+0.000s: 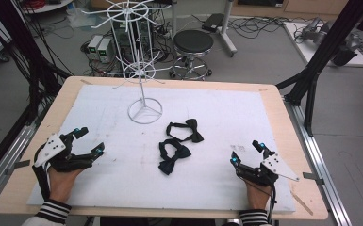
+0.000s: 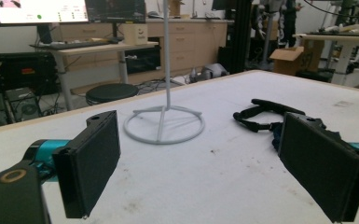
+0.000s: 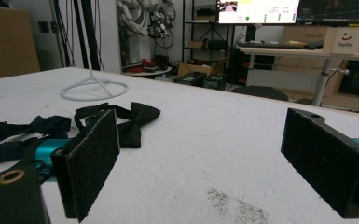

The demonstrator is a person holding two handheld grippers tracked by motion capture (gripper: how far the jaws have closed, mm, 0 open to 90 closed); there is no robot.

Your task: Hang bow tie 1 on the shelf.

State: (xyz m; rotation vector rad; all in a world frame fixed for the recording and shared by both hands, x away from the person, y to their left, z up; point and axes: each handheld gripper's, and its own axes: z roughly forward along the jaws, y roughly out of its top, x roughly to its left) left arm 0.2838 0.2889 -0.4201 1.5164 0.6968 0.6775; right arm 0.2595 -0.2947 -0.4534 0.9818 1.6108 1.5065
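Two bow ties lie mid-table on the white mat (image 1: pixel 217 183): a black one (image 1: pixel 186 130) and, nearer me, a dark blue one (image 1: pixel 171 156). A white wire rack (image 1: pixel 141 70) stands behind them on a ring base (image 1: pixel 144 112). My left gripper (image 1: pixel 89 141) hovers open at the left, empty. In its own view the left gripper (image 2: pixel 200 168) faces the ring base (image 2: pixel 163 123) and the black bow tie (image 2: pixel 265 113). At the right, my right gripper (image 1: pixel 248 152) rests open and empty. The right gripper (image 3: pixel 200 163) looks toward the black bow tie (image 3: pixel 133 119) and the blue one (image 3: pixel 25 133).
The wooden table edge (image 1: pixel 287 117) frames the mat. Black frame posts (image 1: pixel 311 84) stand off the right side and cables hang at the left. A round stool (image 1: pixel 193 44) and computer cases (image 1: pixel 100 48) sit on the floor behind the table.
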